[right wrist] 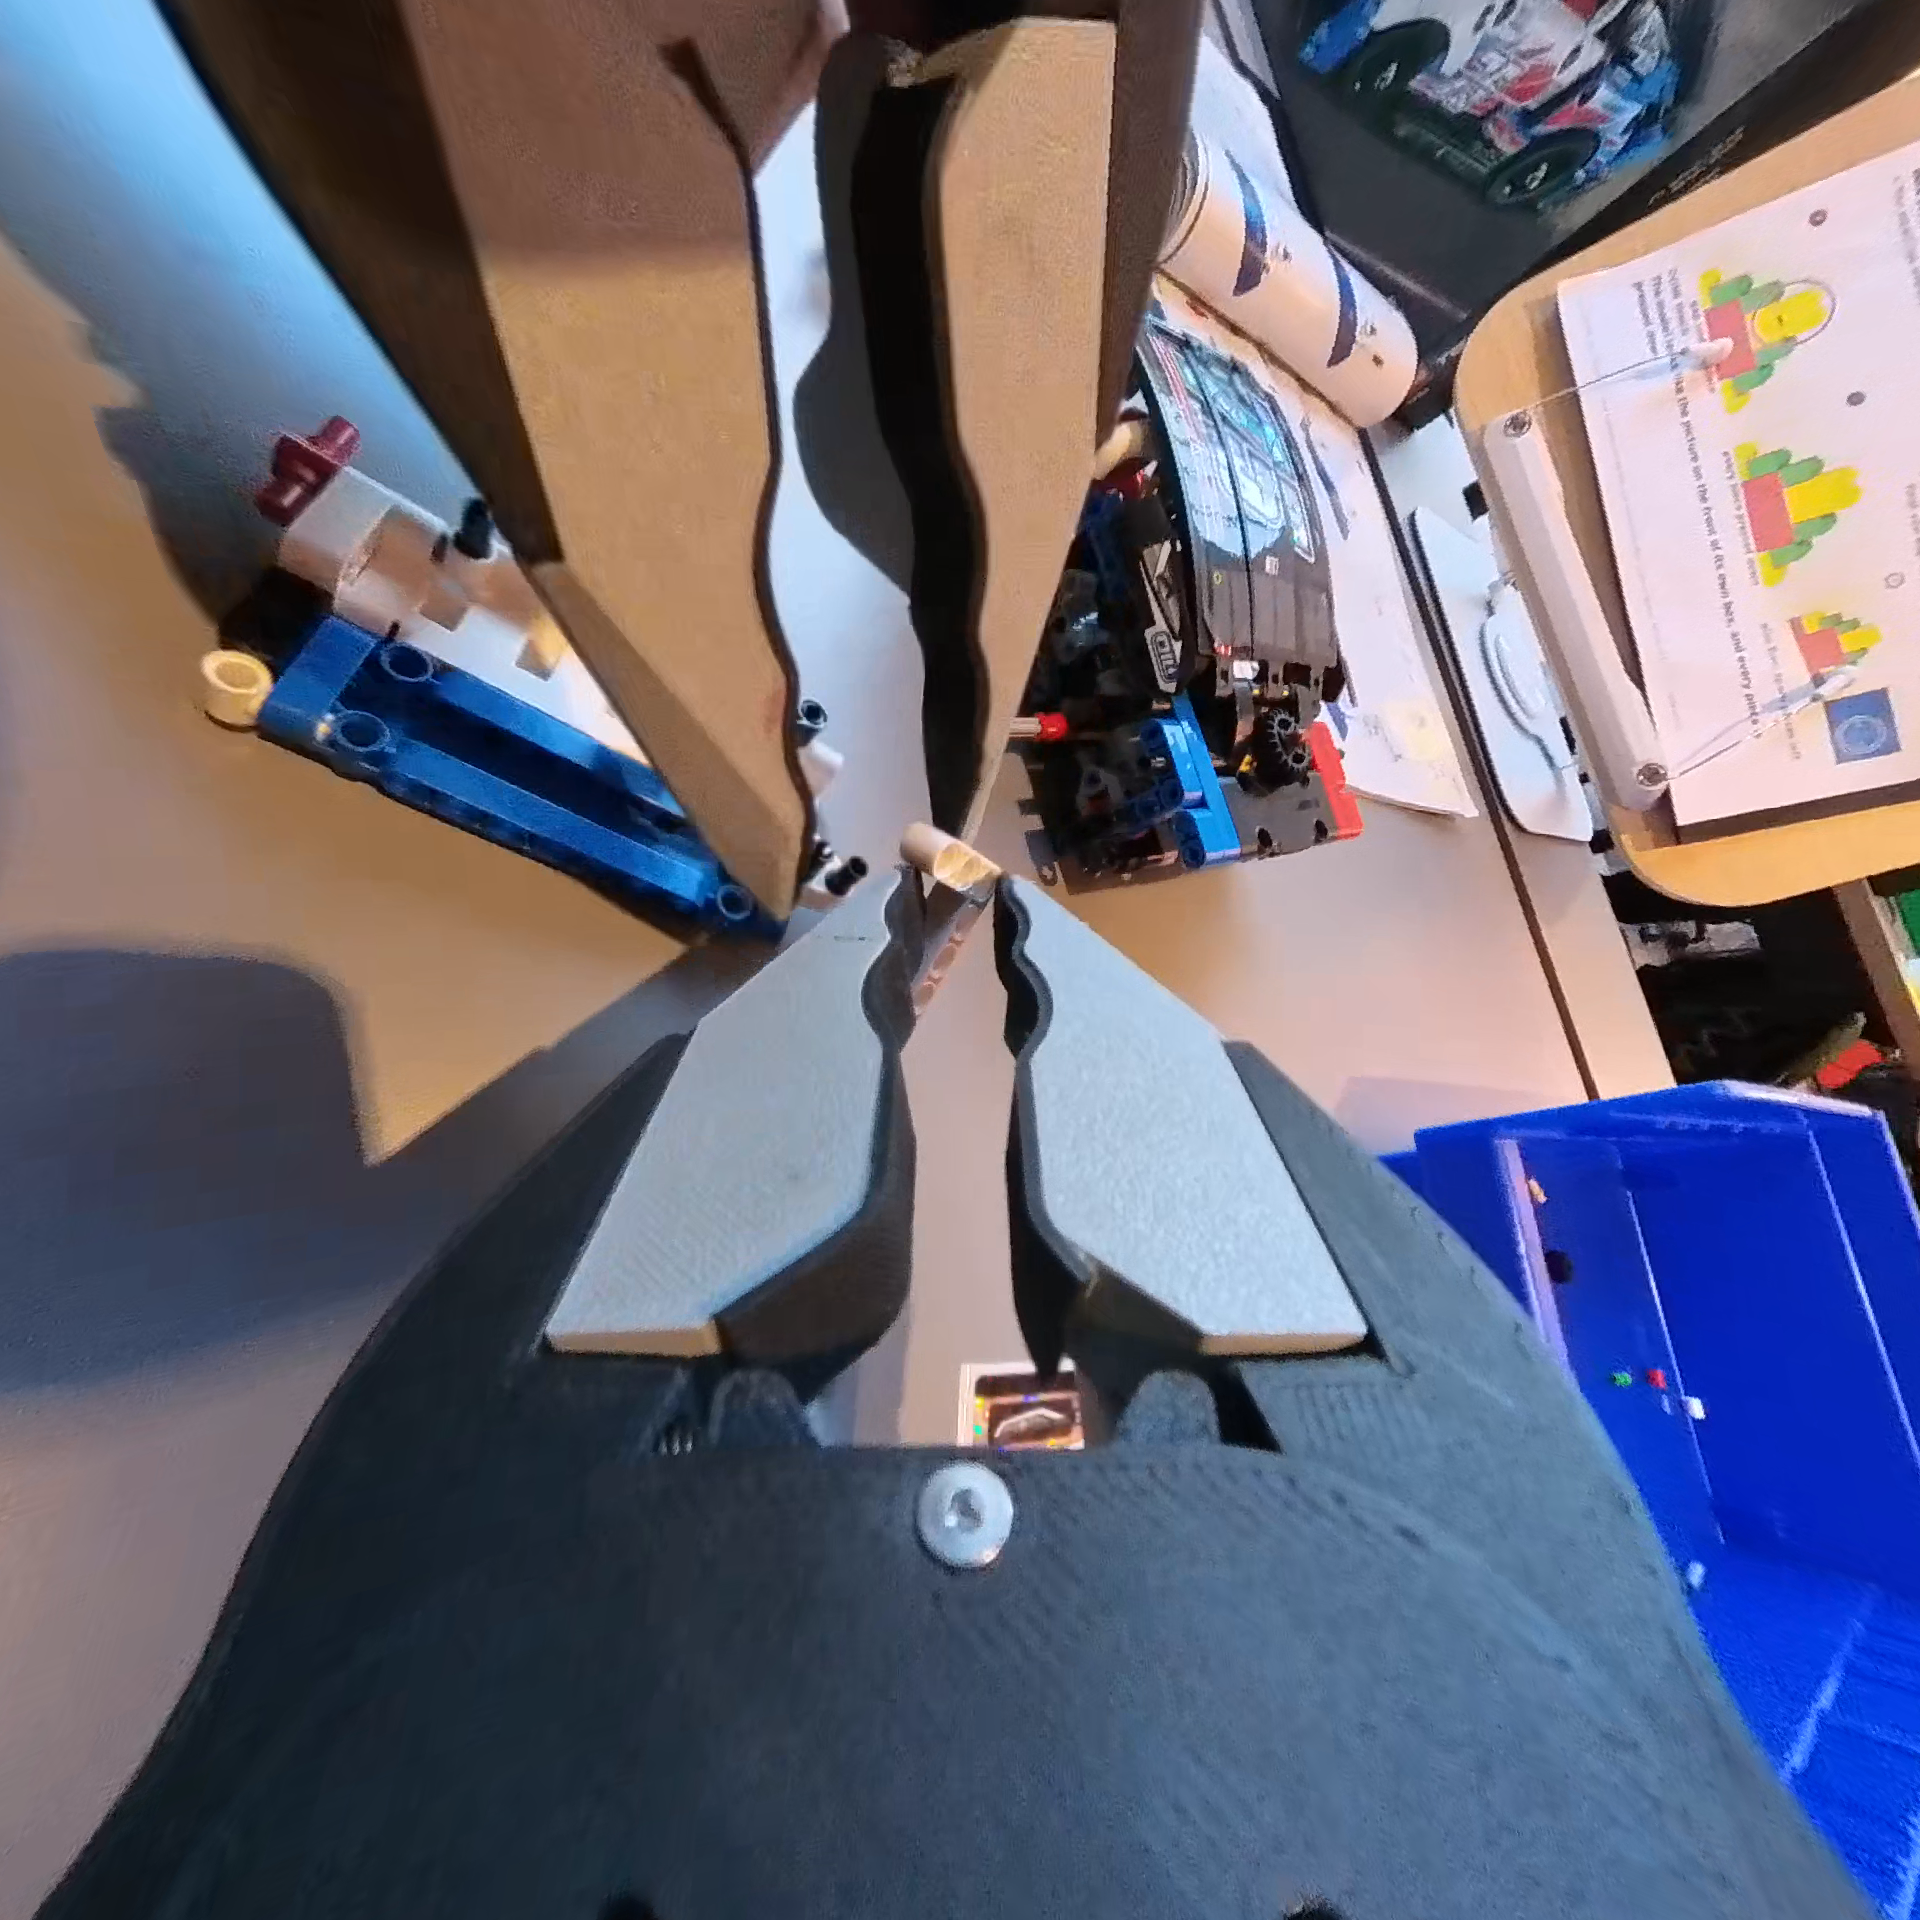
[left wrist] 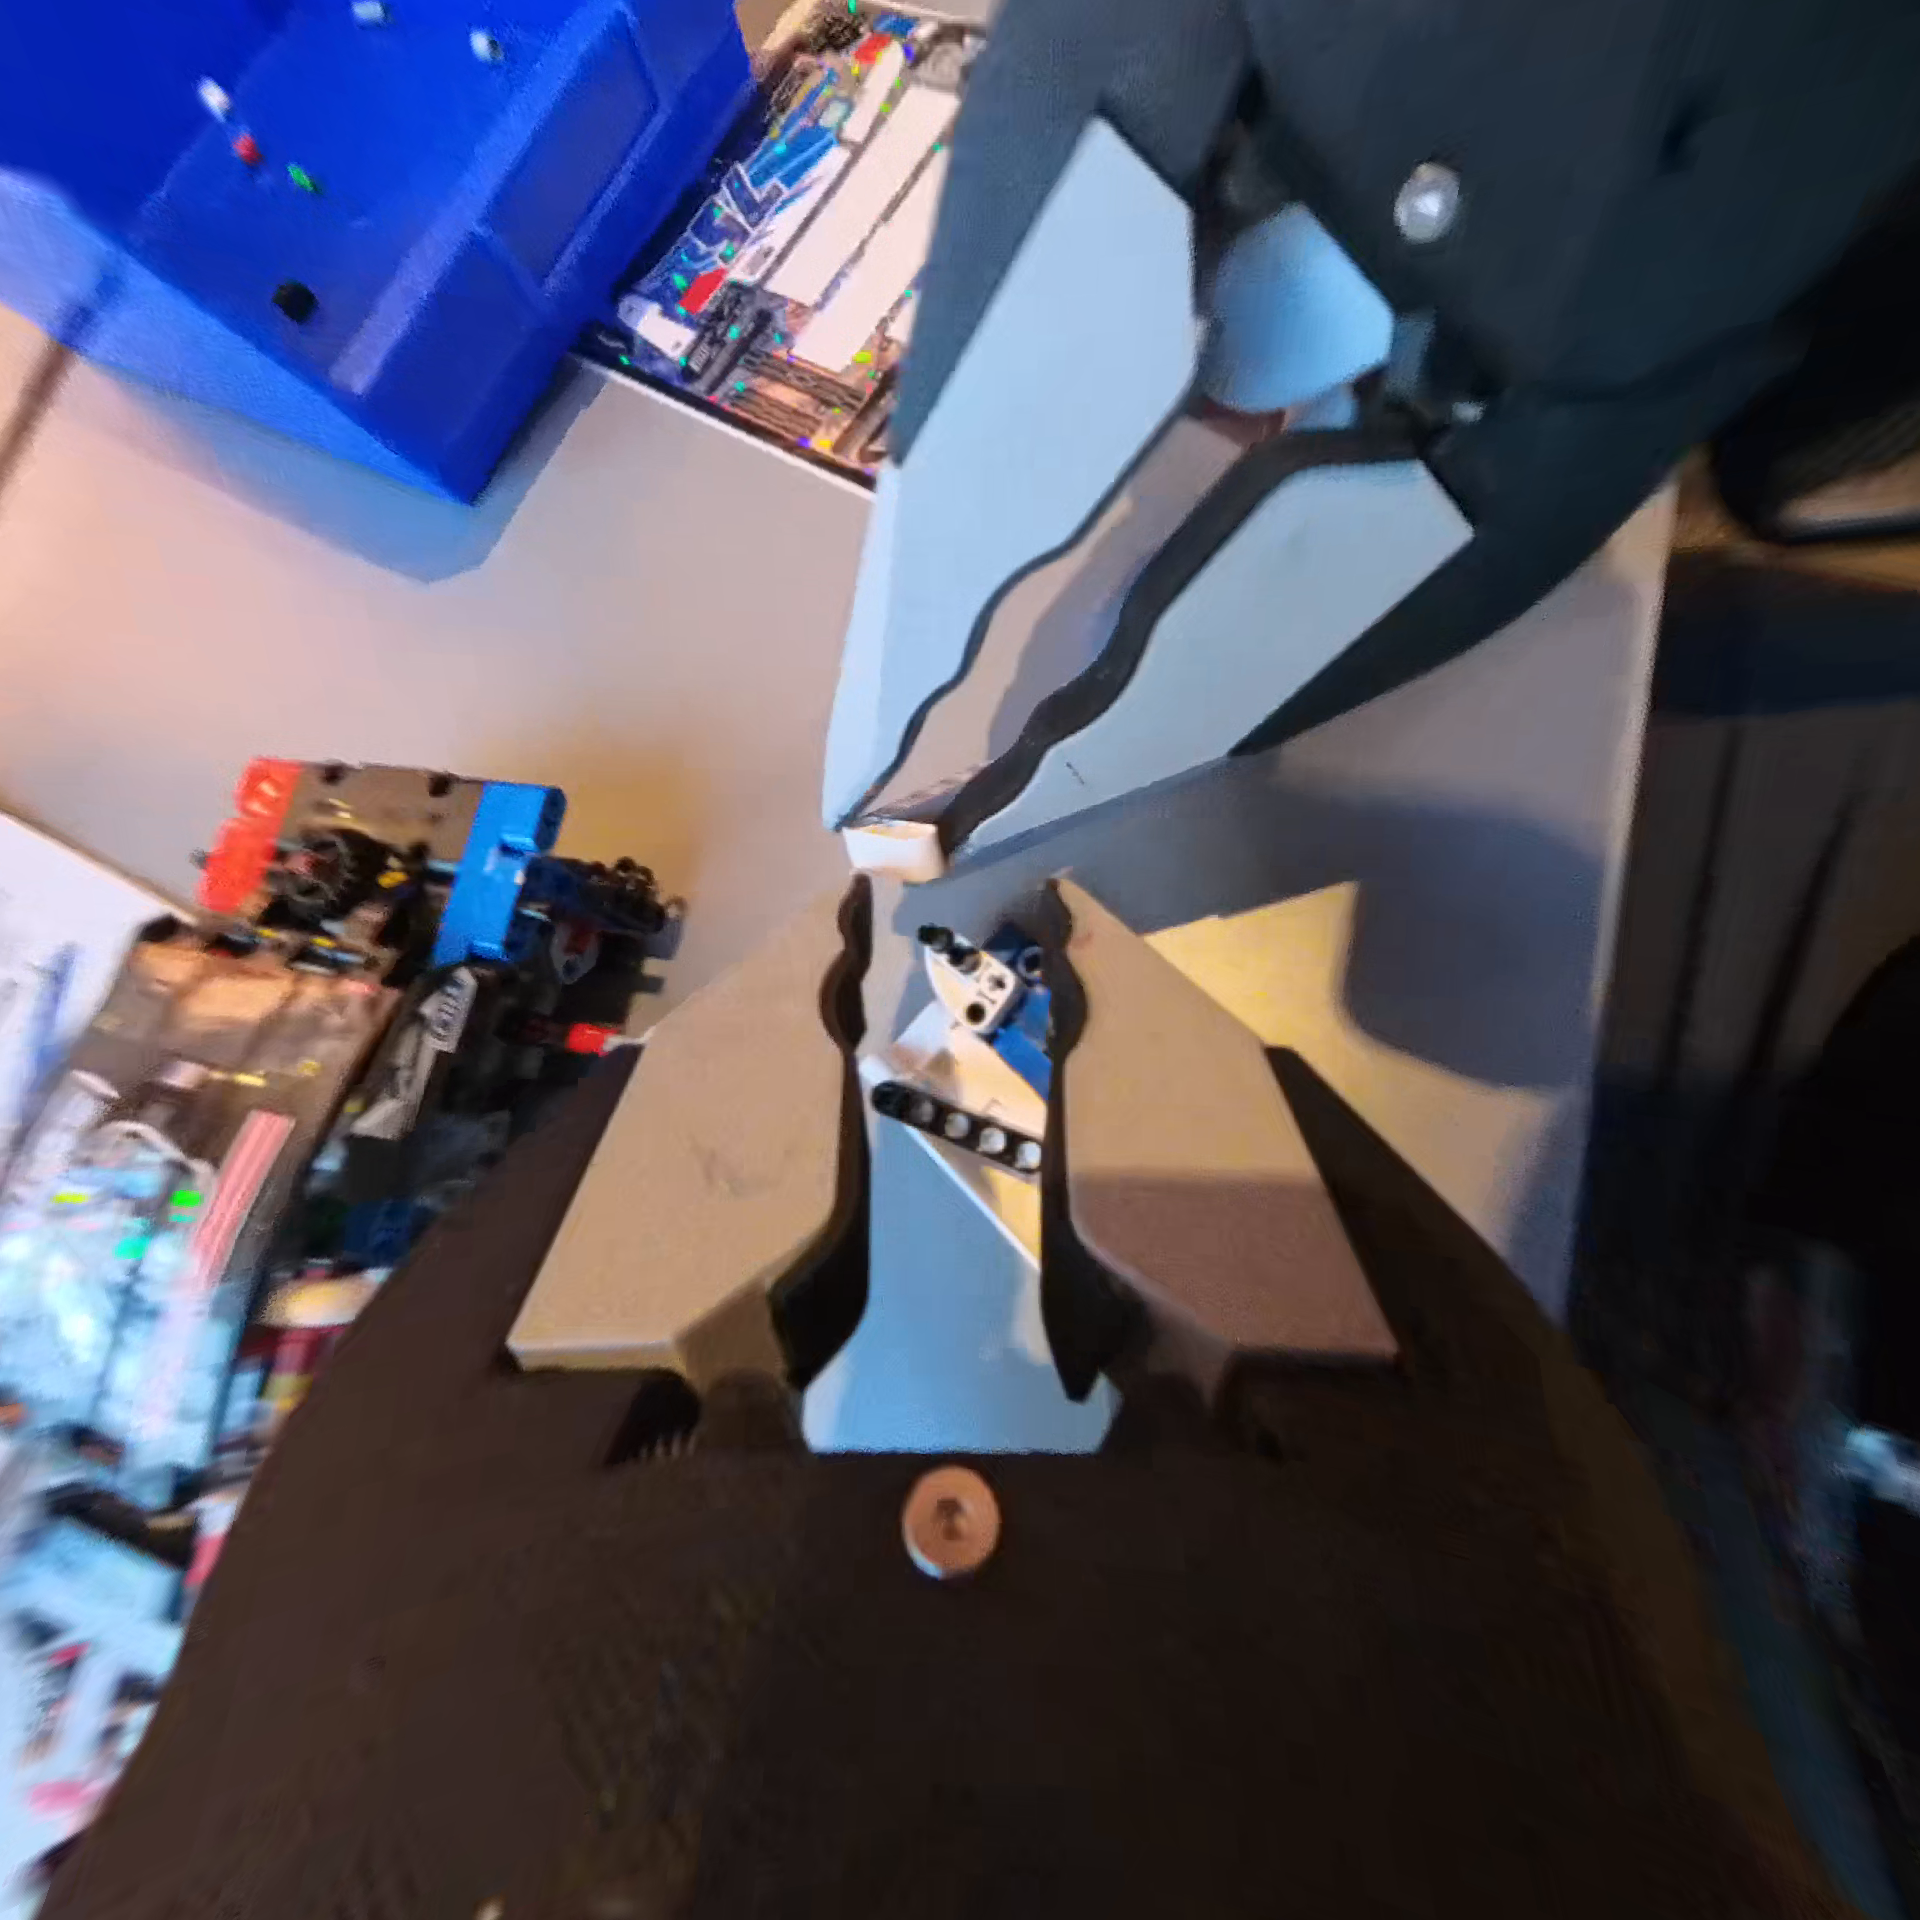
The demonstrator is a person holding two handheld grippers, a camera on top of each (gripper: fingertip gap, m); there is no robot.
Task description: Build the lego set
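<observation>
The right claw [right wrist: 951,894] pinches a small tan tube piece [right wrist: 948,860] at its very tips, with a thin grey stick [right wrist: 940,951] running back between its fingers (it looks like the tube sits on the end of the stick, but it's blurry). In the left wrist view the same claw [left wrist: 902,831] comes down from the top right w/ the little pale piece [left wrist: 896,844] stuck out at its tip.

The left claw [left wrist: 956,914] is a bit open. Between its fingers sits a small blue and white lego part [left wrist: 982,1023] with a black beam with holes [left wrist: 961,1122]; I can't tell if the fingers really squeeze it or just stand around it. The tan piece is just above the left claw's tips, very near but apart.

In the right wrist view the left claw [right wrist: 862,831] points down at the right one, tip to tip. The blue and white part [right wrist: 499,748] lies on the table [right wrist: 1299,987] to its left, partly hidden behind one finger.

The half-built lego car [right wrist: 1195,727] sits on the table farther back, to the right. A blue bin [right wrist: 1714,1299] is near the right edge. An instruction sheet [right wrist: 1766,468] lies at the top right.
</observation>
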